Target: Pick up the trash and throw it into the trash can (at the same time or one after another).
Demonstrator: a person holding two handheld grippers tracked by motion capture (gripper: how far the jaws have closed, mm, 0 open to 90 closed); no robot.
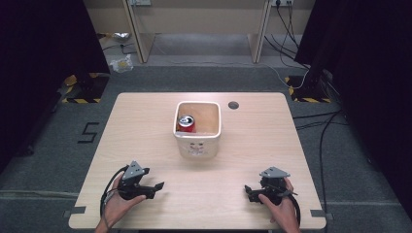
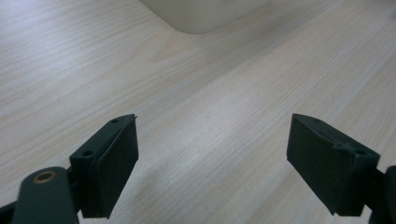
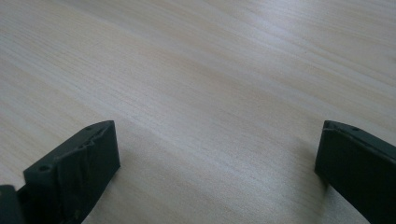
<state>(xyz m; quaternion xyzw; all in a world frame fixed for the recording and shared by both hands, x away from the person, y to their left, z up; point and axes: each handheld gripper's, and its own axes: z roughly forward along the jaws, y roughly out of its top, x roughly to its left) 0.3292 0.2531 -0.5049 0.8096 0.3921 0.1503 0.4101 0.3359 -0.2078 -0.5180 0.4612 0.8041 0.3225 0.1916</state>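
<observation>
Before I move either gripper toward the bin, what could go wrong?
The red can stands inside the white bin, tight against its left wall, so jaws may catch the rim. The bin looks light; a push could slide it. Both the left gripper and the right gripper are open, low over the table, and may scrape it.

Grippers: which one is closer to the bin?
The left gripper. In the high view it sits nearer the white bin, and its own view catches the bin's base; the right gripper lies farther out, over bare table.
</observation>
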